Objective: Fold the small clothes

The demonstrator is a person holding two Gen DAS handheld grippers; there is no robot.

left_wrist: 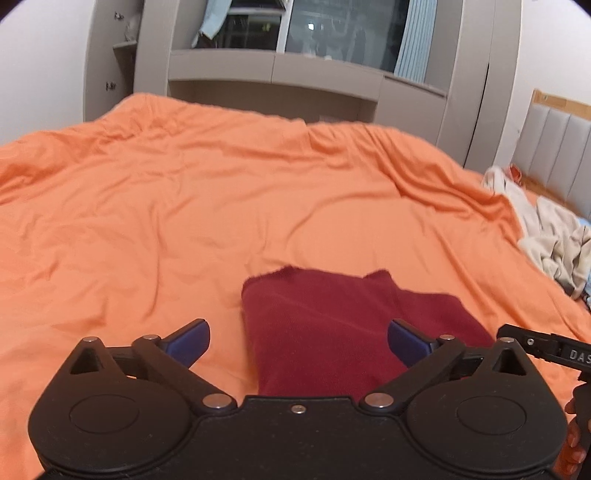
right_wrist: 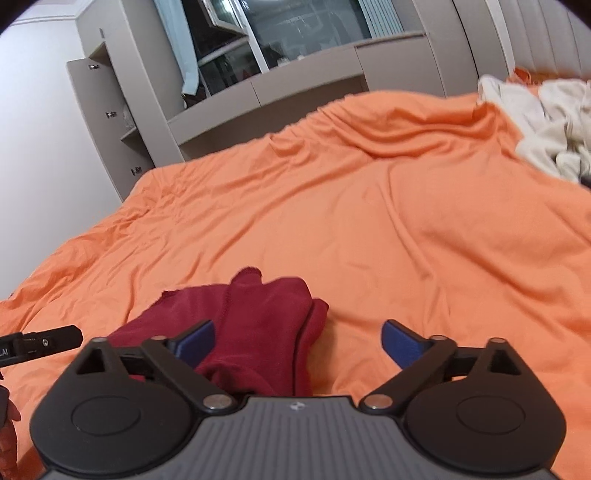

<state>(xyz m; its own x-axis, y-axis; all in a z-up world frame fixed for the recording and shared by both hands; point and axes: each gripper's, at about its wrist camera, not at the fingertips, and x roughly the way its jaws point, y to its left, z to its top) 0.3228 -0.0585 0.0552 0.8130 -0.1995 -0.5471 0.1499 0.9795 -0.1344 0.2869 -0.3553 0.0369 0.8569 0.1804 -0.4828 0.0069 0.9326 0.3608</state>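
Observation:
A dark red small garment [left_wrist: 325, 328] lies folded on the orange bedspread [left_wrist: 221, 206], close in front of both grippers. My left gripper [left_wrist: 299, 343] is open and empty, its blue-padded fingers [left_wrist: 190, 341] spread above the garment's near left part. In the right wrist view the same garment [right_wrist: 258, 332] lies bunched at the lower left, with layered edges. My right gripper [right_wrist: 299, 341] is open and empty, its left finger [right_wrist: 197, 341] over the garment and its right finger over bare bedspread [right_wrist: 369, 206].
A pile of cream and pale clothes [left_wrist: 546, 236] lies at the bed's right side by the padded headboard [left_wrist: 554, 147]; it also shows in the right wrist view [right_wrist: 546, 125]. Grey wardrobe units and a window [left_wrist: 332, 29] stand beyond the bed. The other gripper's tip [left_wrist: 543, 347] shows at the right edge.

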